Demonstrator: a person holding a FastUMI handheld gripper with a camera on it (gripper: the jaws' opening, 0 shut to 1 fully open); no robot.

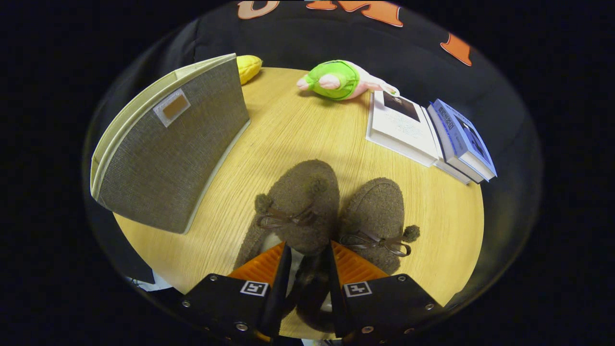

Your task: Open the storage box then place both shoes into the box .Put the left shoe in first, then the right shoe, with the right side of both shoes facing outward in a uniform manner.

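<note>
On a round wooden table (298,129), the gripper (307,262) has its fingers nearly closed on the inner side wall of the left shoe (293,202), with the right shoe (379,216) touching alongside and the storage box (178,144) further left, so the soft wall could slip free.

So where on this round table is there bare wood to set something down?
Bare table lies between the storage box, the plush toy and the books, and beside the right shoe. It is crowded around the fingers, which straddle the left shoe.
</note>
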